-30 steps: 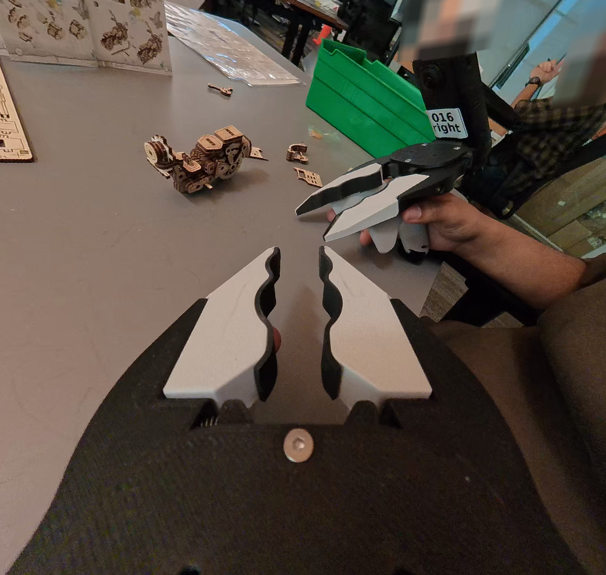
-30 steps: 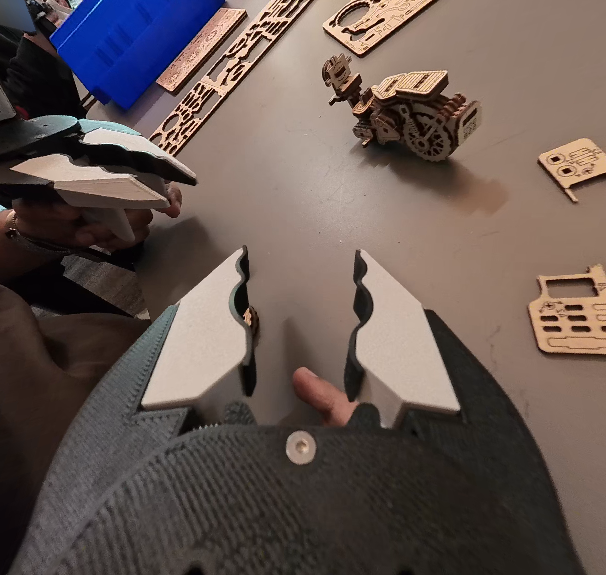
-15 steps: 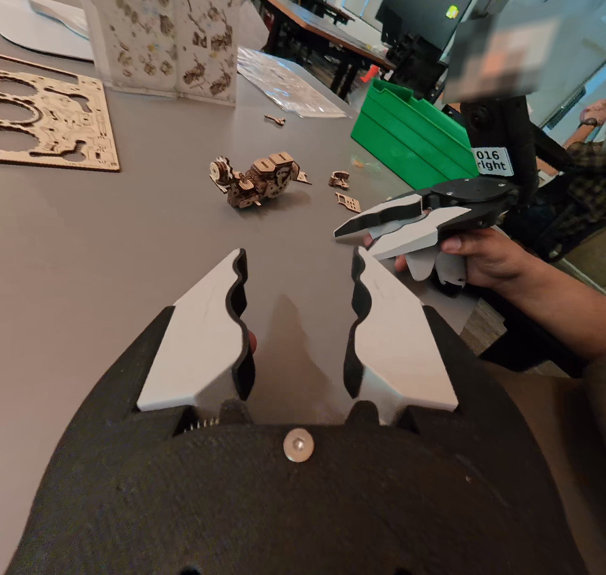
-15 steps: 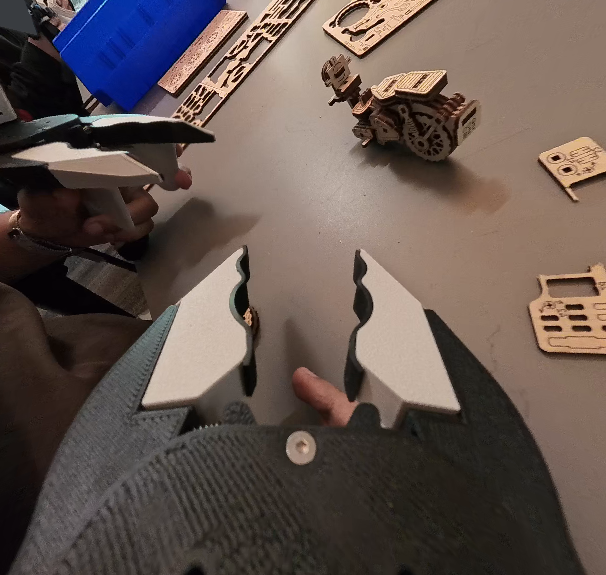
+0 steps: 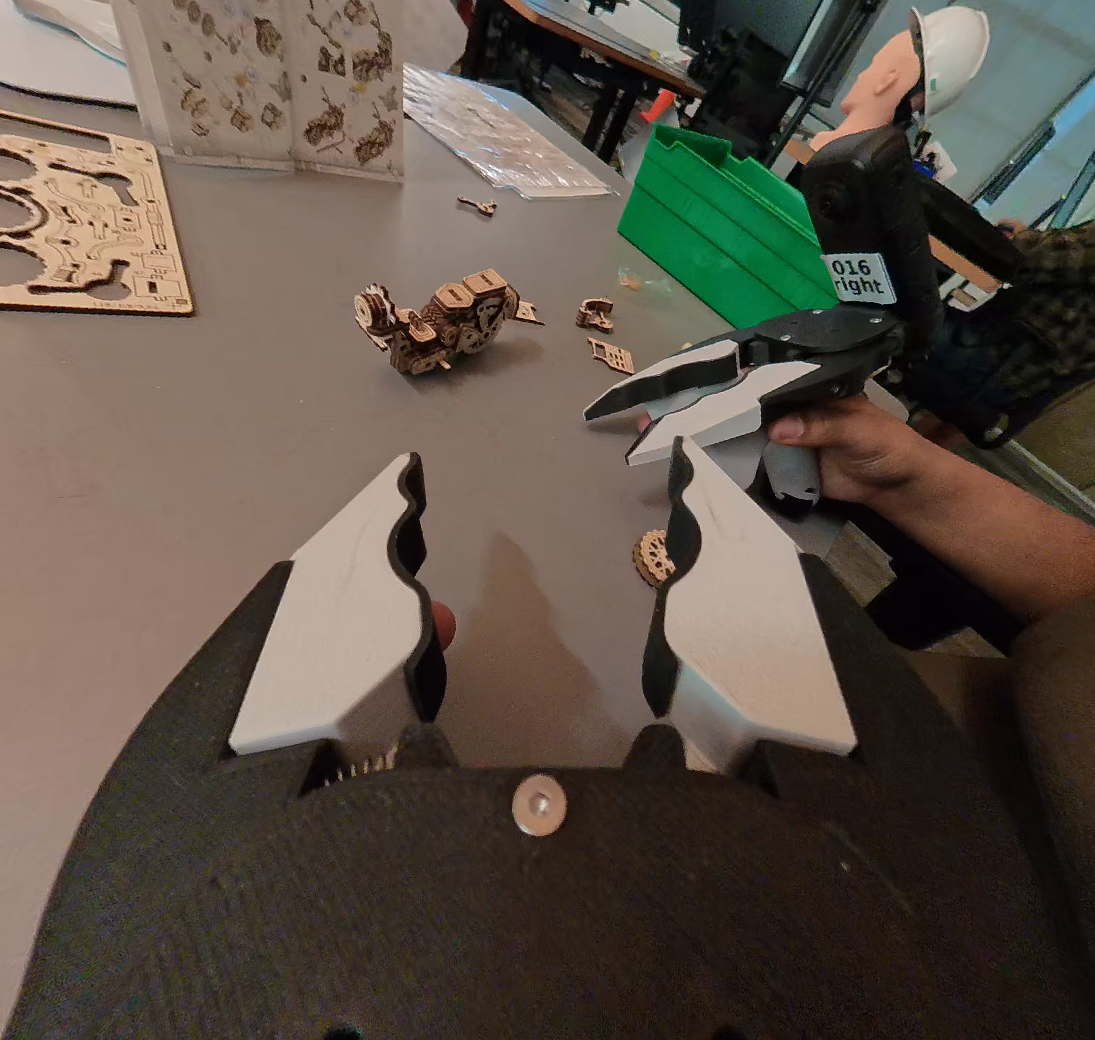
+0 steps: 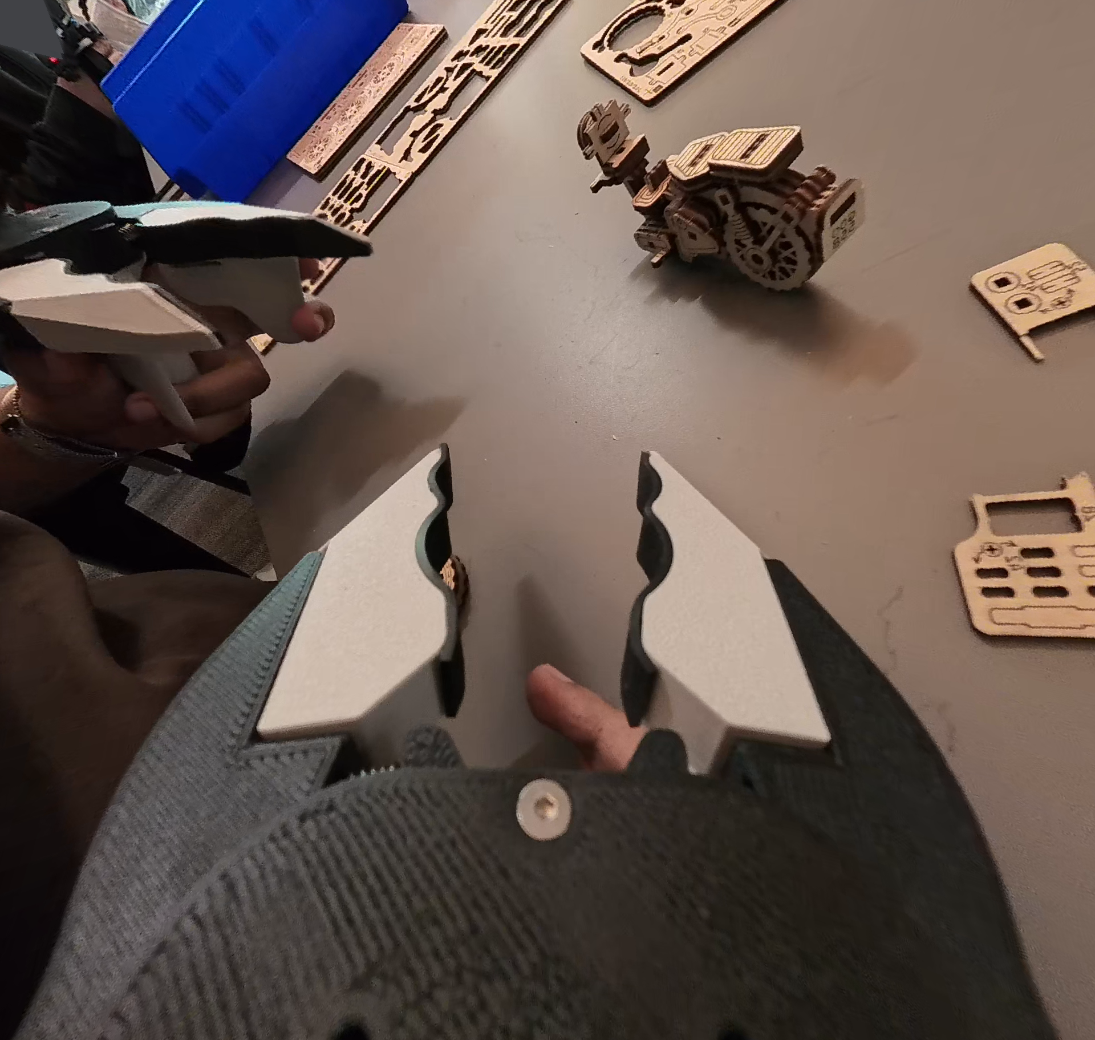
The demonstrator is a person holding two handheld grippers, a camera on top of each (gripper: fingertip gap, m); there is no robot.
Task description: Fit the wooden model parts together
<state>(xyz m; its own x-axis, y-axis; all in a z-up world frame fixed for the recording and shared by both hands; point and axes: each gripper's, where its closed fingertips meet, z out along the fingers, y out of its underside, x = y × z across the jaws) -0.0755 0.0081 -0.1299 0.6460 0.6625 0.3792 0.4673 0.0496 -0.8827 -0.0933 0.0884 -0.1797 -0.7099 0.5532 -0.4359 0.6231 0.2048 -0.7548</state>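
Left wrist view: a green bin (image 5: 720,241) stands at the table's far right edge, its inside hidden from here; the right wrist view shows a blue bin (image 6: 249,63) likewise unreadable. The left gripper (image 5: 542,466) is spread wide over bare grey table (image 5: 237,448), holding nothing. The right gripper (image 6: 542,466) also gapes, empty. A small wooden wheel (image 5: 653,556) lies just beside the left gripper's right finger (partly hidden). The half-built wooden motorcycle (image 6: 729,205) stands well ahead, unobstructed, with loose flat parts (image 6: 1034,573) and a cut-out sheet (image 5: 77,223) nearby.
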